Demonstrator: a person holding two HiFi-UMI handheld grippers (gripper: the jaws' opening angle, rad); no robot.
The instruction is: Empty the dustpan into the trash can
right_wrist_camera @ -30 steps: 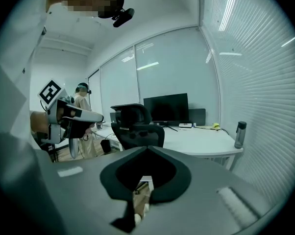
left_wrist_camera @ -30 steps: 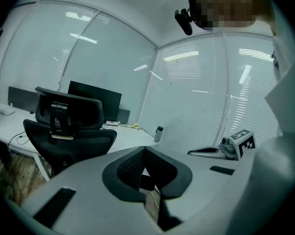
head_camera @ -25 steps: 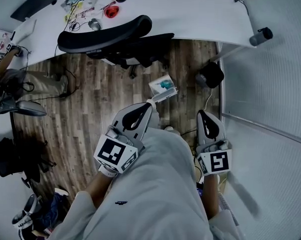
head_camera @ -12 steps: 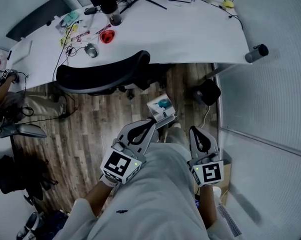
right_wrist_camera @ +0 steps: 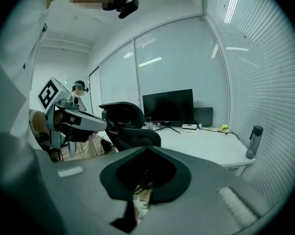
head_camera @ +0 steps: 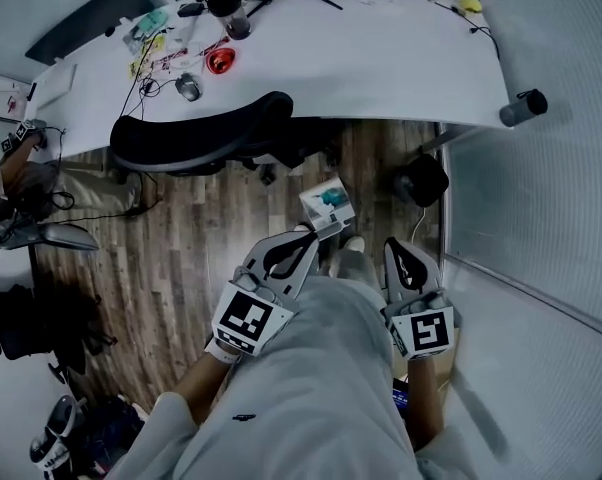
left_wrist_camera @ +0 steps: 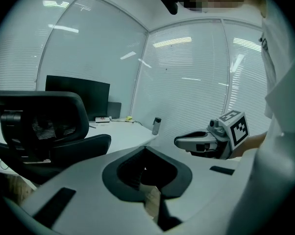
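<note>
Both claws, left (head_camera: 299, 240) and right (head_camera: 395, 248), are pinched together, holding nothing. The likely dustpan (head_camera: 327, 203) lies on the floor (head_camera: 181, 248) by the chair (head_camera: 206, 138). Grabbed tilted, it could spill.

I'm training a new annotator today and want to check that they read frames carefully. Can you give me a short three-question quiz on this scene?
1. True or false: the left gripper and the right gripper both have their jaws together, with nothing between them.
2. What stands at the corner of the white desk nearest the blinds?
A) a bottle
B) a potted plant
C) a desk lamp
3. In the head view, which gripper is nearer the blinds?

Key: 1 true; 2 A; 3 the right gripper.
</note>
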